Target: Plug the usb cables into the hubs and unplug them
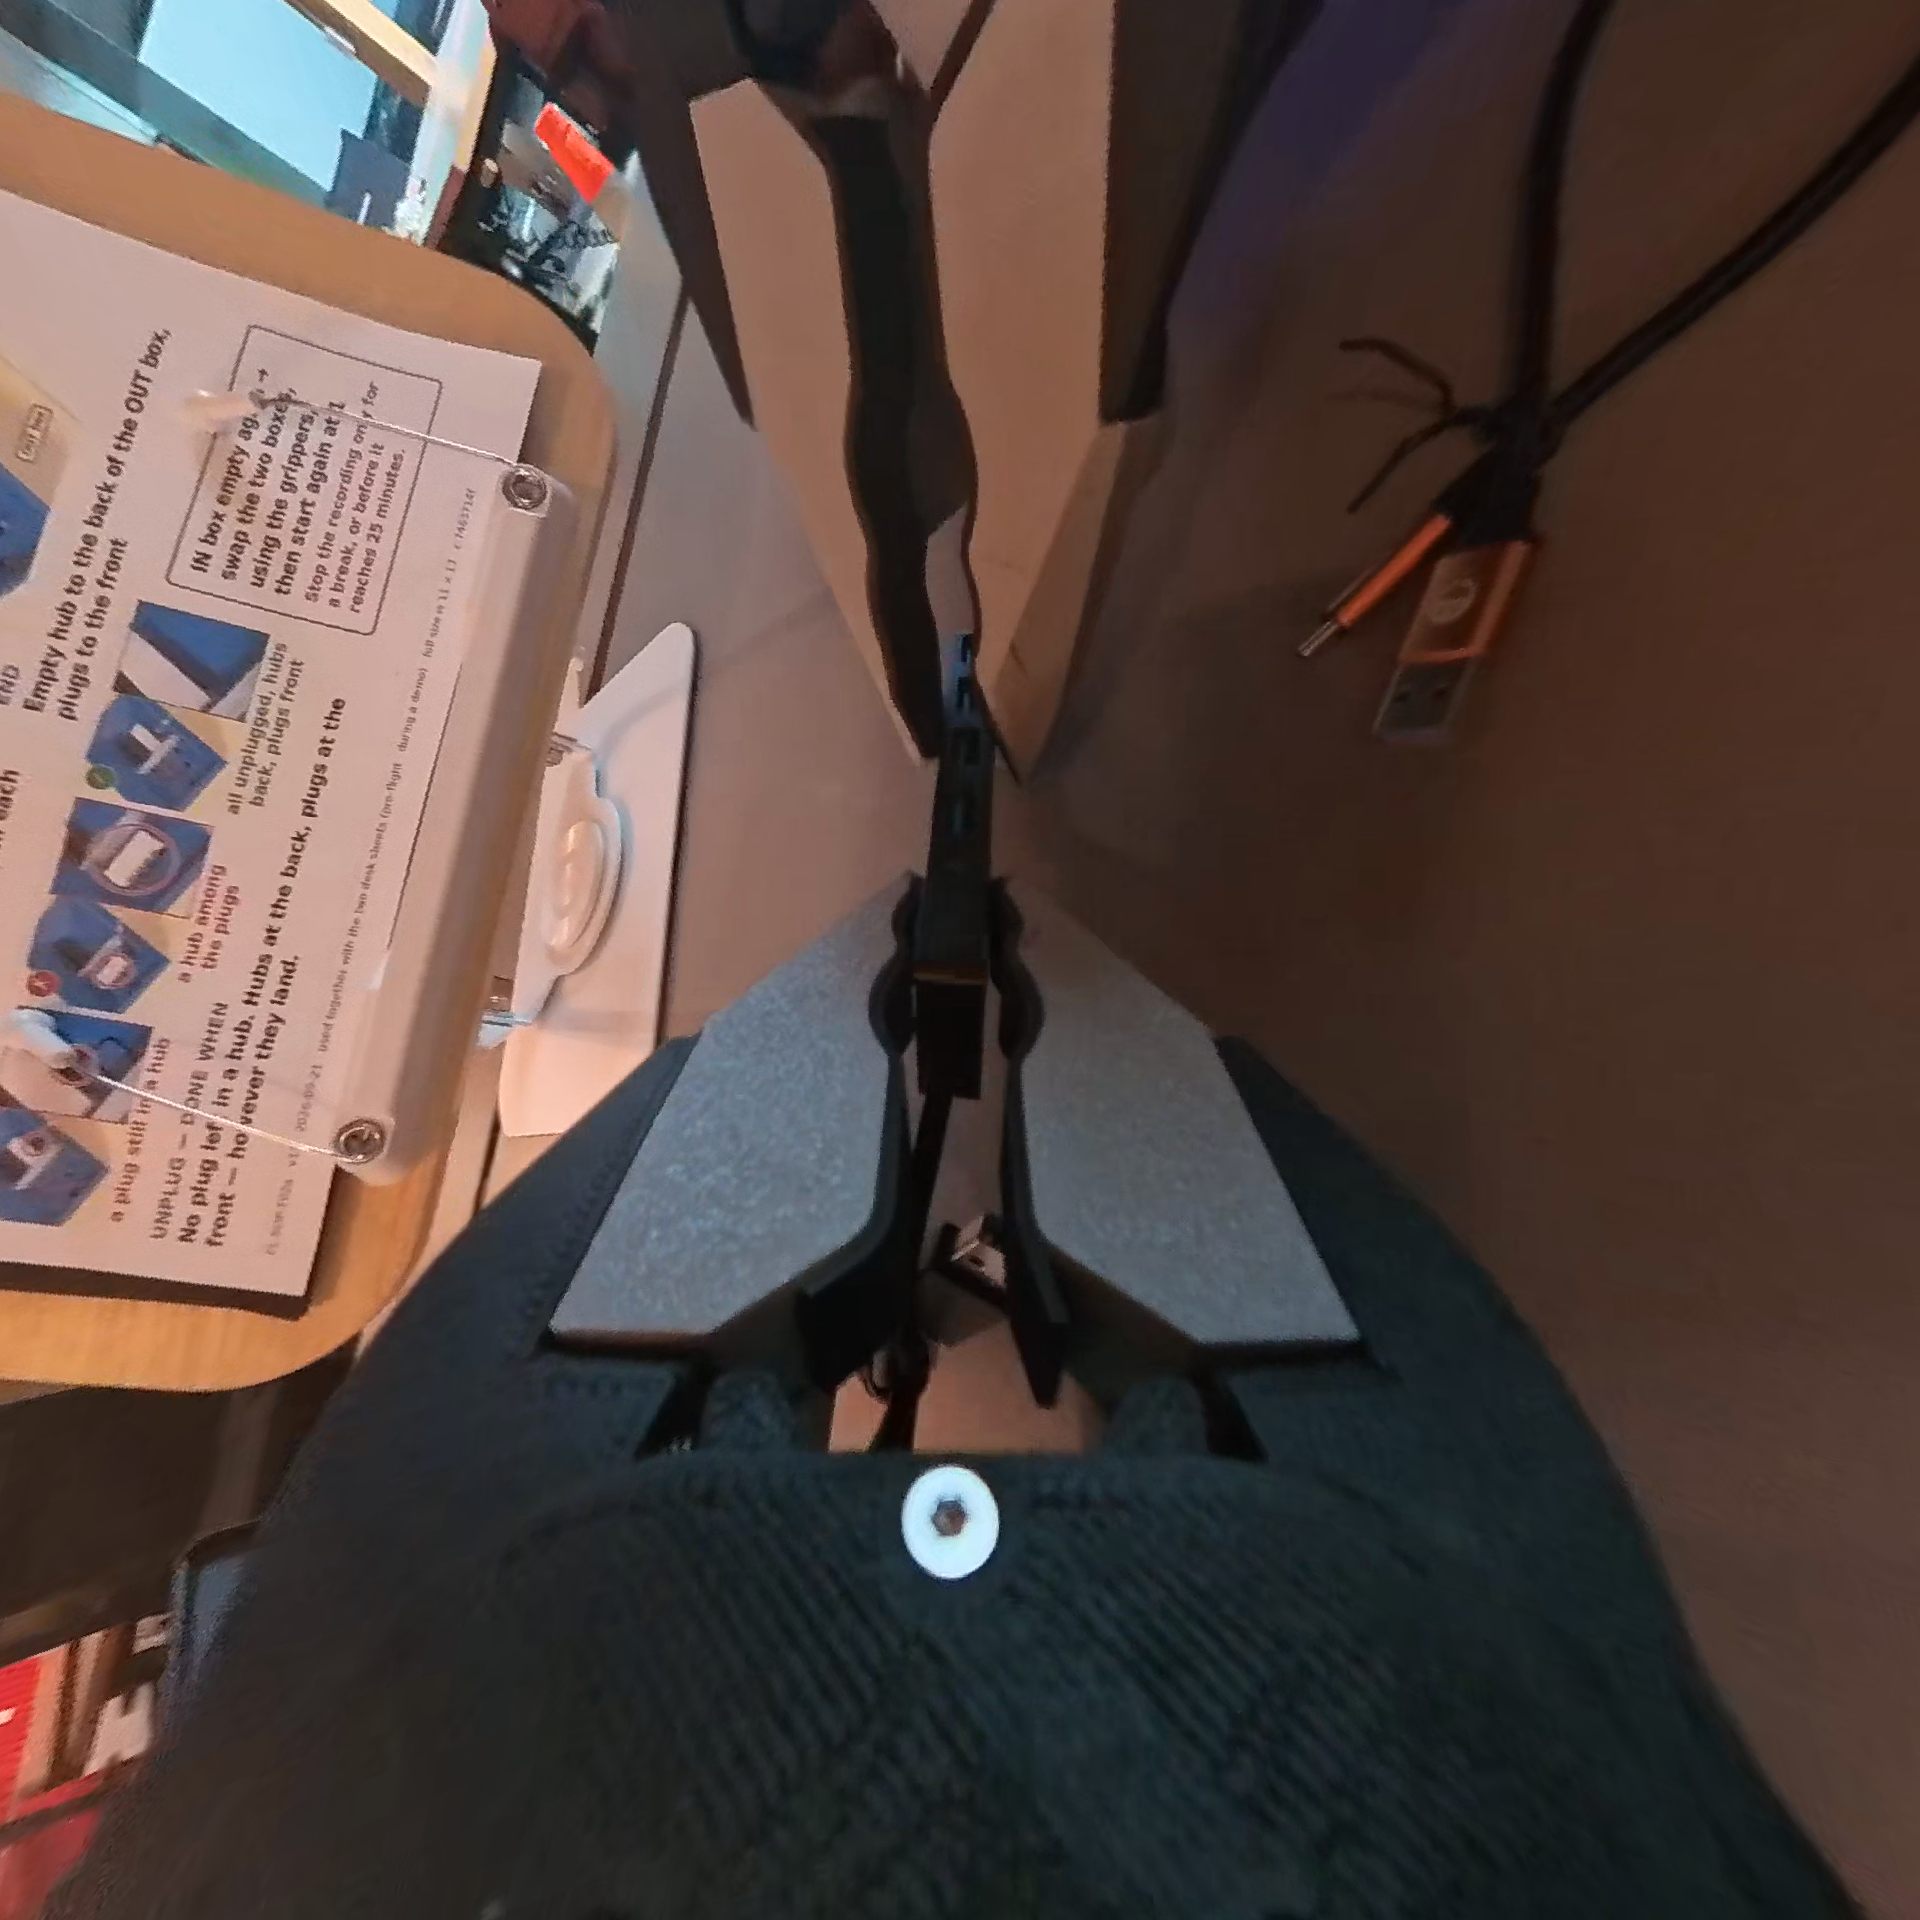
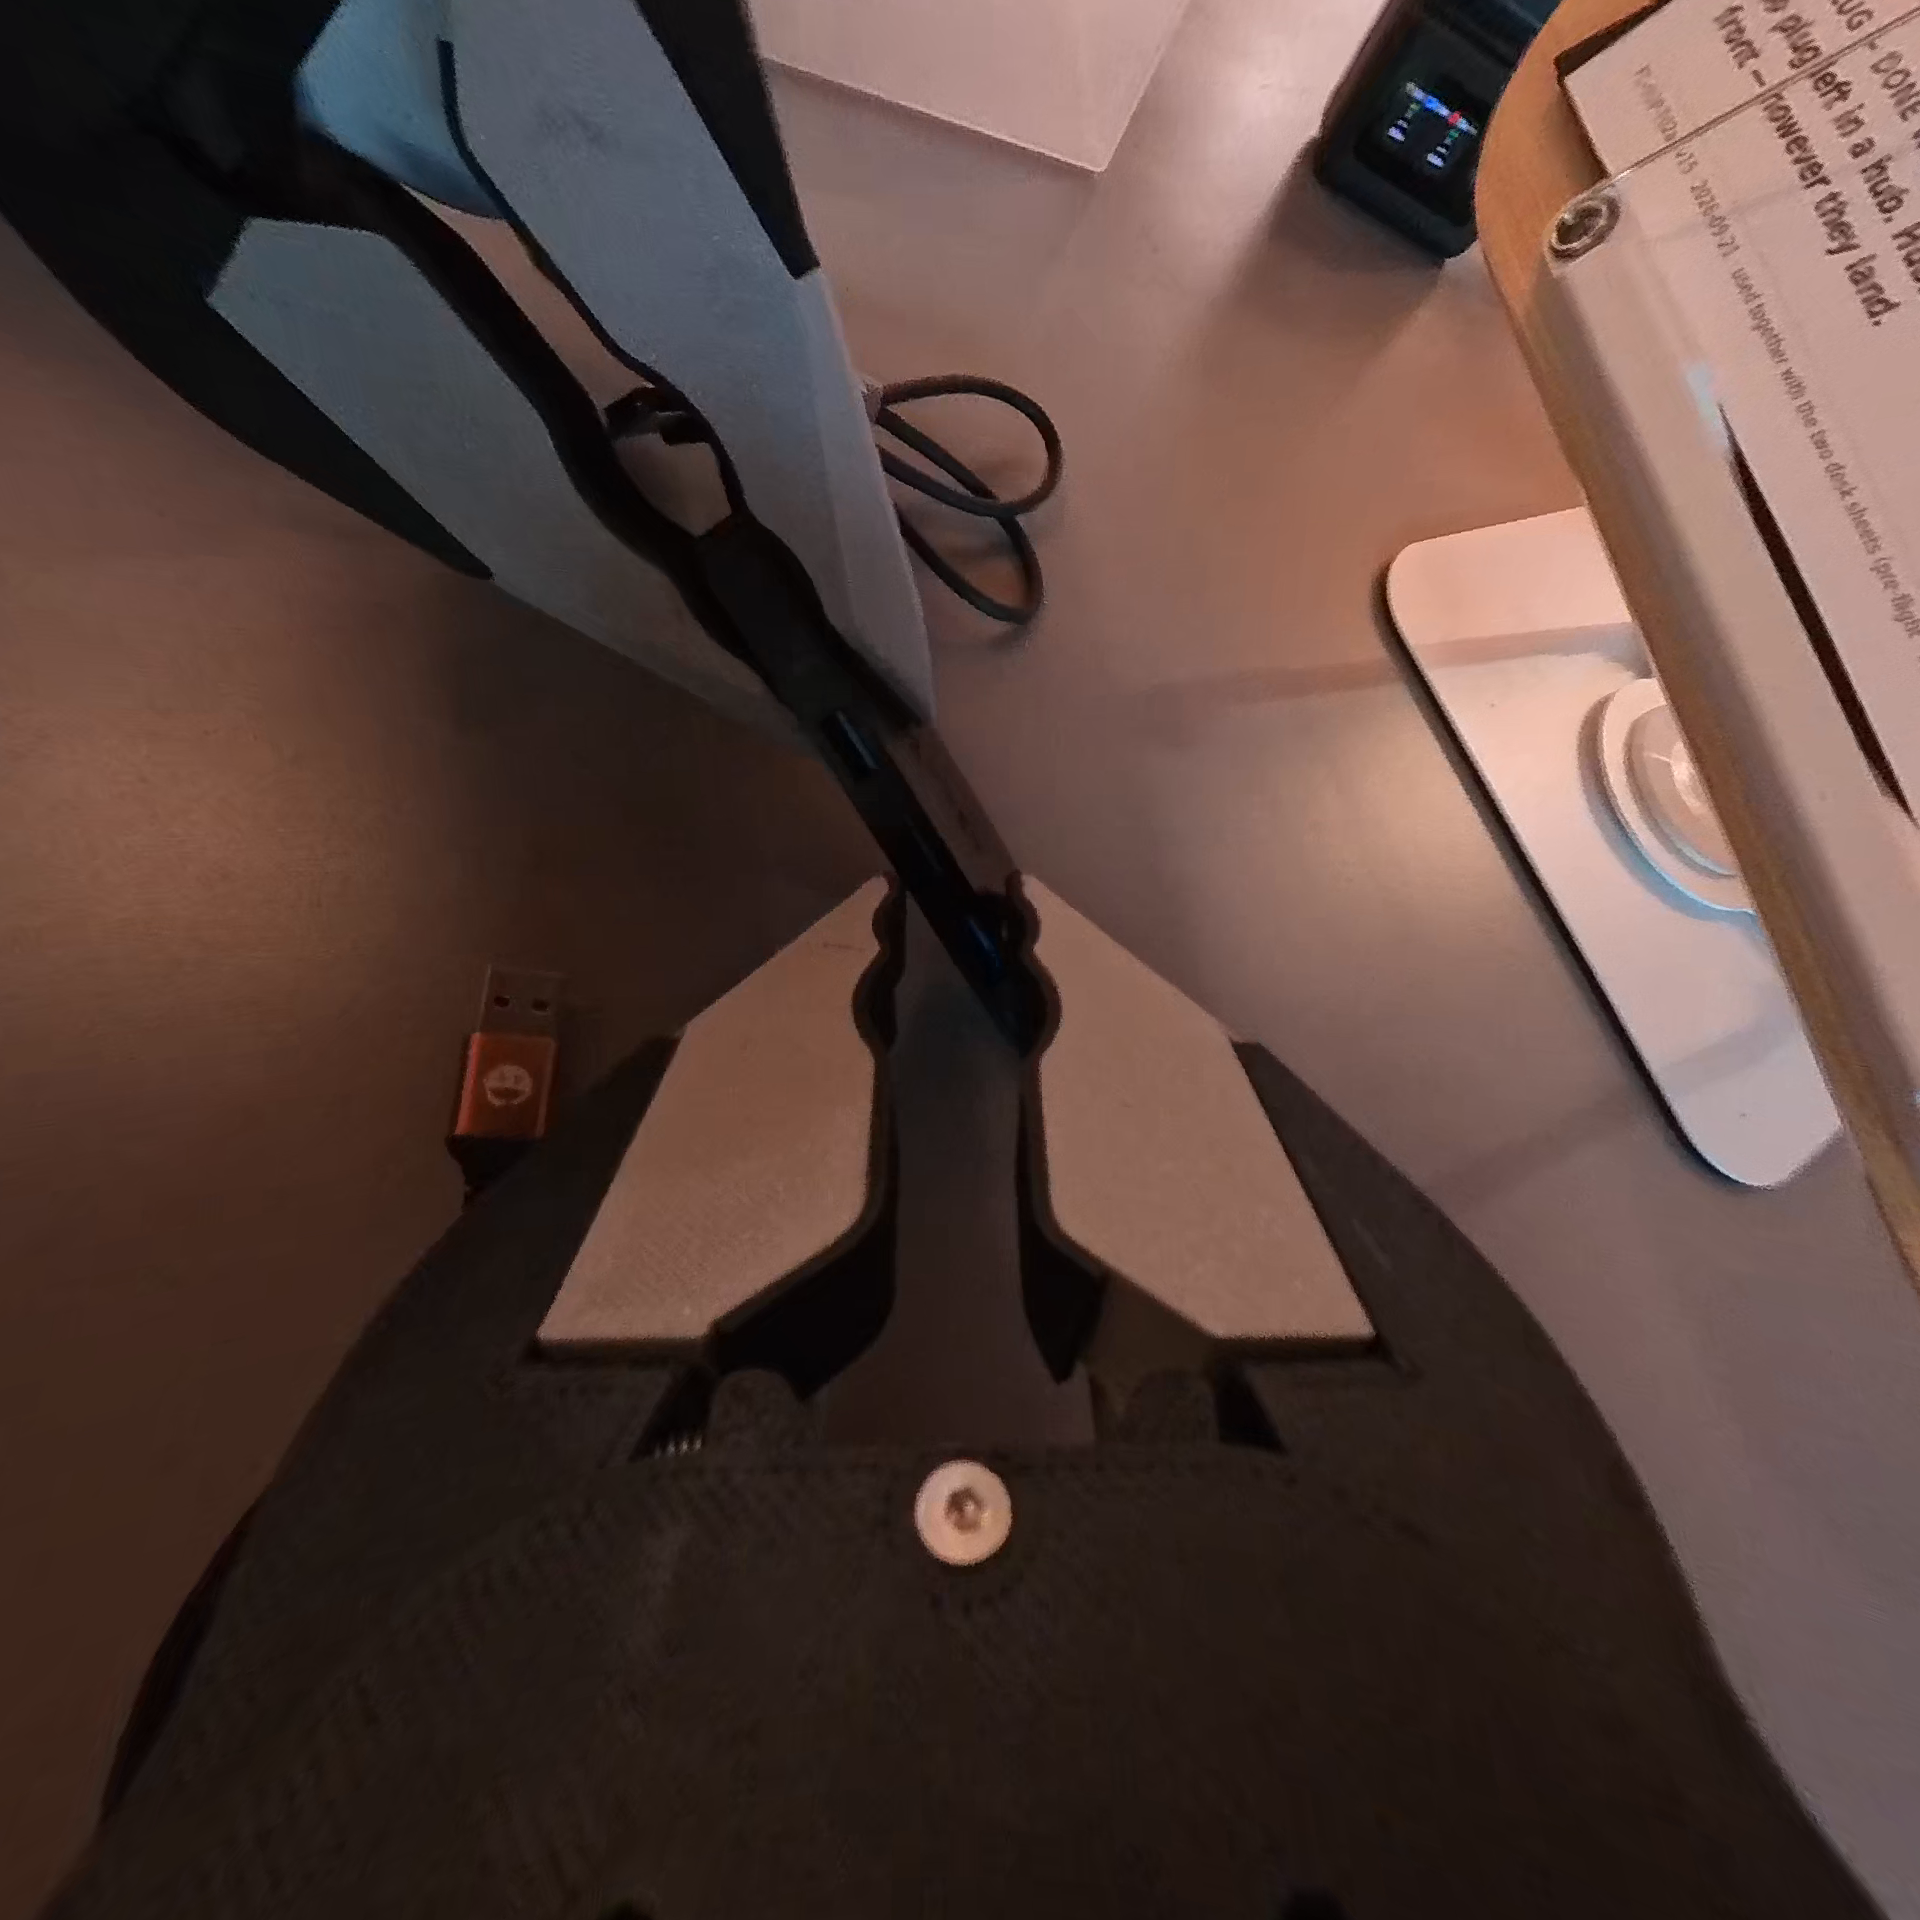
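A slim black hub [image 1: 954, 769] with blue ports [image 2: 940, 831] is held in the air between my two grippers. My left gripper [image 1: 951, 896] is shut on a black plug [image 1: 948, 982] that sits in line with the hub's near end. Its thin black cable runs back between the fingers. I cannot tell how deep the plug sits. My right gripper [image 2: 958, 896] is shut on the hub's other end. Each gripper shows in the other's view: the right gripper [image 1: 961, 675] and the left gripper [image 2: 862, 707].
An orange USB plug [image 1: 1439, 634] [image 2: 509, 1081] and bundled black cables [image 1: 1662, 260] lie on the surface. A grey coiled cable [image 2: 982, 499] lies behind. A wooden board with an instruction sheet [image 1: 260, 727] [image 2: 1766, 312], a white base [image 1: 623, 831] [image 2: 1538, 748] and a small screen device [image 2: 1423, 125] stand nearby. Less than 4 cm separates the two grippers' tips. The right tips stand about 20 cm off the white base [image 2: 1538, 748]. Look for it in the left wrist view [image 1: 630, 934] too.
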Action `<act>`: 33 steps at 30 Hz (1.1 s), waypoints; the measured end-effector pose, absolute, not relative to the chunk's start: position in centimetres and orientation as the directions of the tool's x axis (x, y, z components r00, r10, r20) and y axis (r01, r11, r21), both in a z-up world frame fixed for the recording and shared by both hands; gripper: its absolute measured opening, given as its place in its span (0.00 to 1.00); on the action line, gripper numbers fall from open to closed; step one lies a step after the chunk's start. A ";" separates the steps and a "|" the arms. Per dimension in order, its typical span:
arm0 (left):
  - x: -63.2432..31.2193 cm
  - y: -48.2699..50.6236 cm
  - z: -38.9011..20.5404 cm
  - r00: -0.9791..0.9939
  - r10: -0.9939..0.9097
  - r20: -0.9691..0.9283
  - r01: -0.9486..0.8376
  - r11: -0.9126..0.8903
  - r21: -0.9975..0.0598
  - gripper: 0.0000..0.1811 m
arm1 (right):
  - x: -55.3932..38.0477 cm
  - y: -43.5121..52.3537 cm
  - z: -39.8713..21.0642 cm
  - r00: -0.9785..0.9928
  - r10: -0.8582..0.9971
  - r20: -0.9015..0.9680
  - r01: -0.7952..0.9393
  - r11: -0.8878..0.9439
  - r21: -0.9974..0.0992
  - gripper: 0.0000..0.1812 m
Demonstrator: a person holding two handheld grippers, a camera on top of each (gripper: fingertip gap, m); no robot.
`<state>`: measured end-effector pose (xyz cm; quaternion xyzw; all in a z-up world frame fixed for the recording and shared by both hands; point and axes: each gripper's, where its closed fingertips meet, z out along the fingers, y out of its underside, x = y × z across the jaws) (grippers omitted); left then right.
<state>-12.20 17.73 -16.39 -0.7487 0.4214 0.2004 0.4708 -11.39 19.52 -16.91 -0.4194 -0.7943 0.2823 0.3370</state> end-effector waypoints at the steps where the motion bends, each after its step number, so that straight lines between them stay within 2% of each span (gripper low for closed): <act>1: -12.5 17.8 -16.3 0.556 -0.430 -0.712 -0.828 -0.207 -0.522 0.05 | -11.4 20.0 -16.7 -0.399 0.863 0.309 0.483 0.484 -0.729 0.08; 3: -13.9 18.0 -16.0 0.520 -0.380 -0.765 -0.854 -0.237 -0.463 0.05 | -11.1 20.3 -15.8 -0.382 0.875 0.298 0.473 0.463 -0.749 0.08; 6: -16.5 18.2 -15.0 0.391 -0.275 -0.878 -0.908 -0.271 -0.320 0.05 | -9.6 18.1 -14.5 -0.481 0.853 0.205 0.442 0.437 -0.783 0.09; 12: -19.1 18.0 -13.0 0.209 -0.148 -0.967 -0.938 -0.310 -0.155 0.05 | -5.5 14.3 -15.4 -0.661 0.733 0.162 0.443 0.555 -0.704 0.11; 15: -18.8 18.1 -13.3 0.237 -0.159 -0.958 -0.935 -0.303 -0.181 0.05 | -4.6 13.4 -17.4 -0.701 0.707 0.096 0.493 0.577 -0.651 0.15; 17: -18.4 18.2 -13.4 0.270 -0.169 -0.948 -0.933 -0.287 -0.215 0.05 | -4.5 13.4 -19.2 -0.710 0.699 0.083 0.531 0.609 -0.589 0.14; 18: -18.2 18.2 -13.2 0.274 -0.165 -0.948 -0.934 -0.282 -0.221 0.05 | -4.5 13.5 -19.9 -0.715 0.695 0.080 0.544 0.625 -0.560 0.09; 21: -18.0 18.0 -12.0 0.265 -0.126 -0.956 -0.937 -0.269 -0.225 0.05 | -5.3 14.9 -19.7 -0.674 0.726 0.135 0.560 0.621 -0.548 0.07; 24: -17.4 17.7 -11.2 0.283 -0.110 -0.953 -0.939 -0.235 -0.252 0.05 | -5.8 15.9 -18.3 -0.638 0.759 0.129 0.542 0.561 -0.625 0.07; 28: -16.6 17.6 -11.0 0.245 -0.104 -0.964 -0.952 -0.215 -0.219 0.05 | -6.0 16.3 -15.1 -0.615 0.785 0.076 0.472 0.444 -0.762 0.06; 33: -14.9 17.6 -11.4 0.223 -0.126 -0.967 -0.964 -0.175 -0.200 0.05 | -6.3 17.0 -13.1 -0.586 0.808 0.058 0.415 0.361 -0.835 0.06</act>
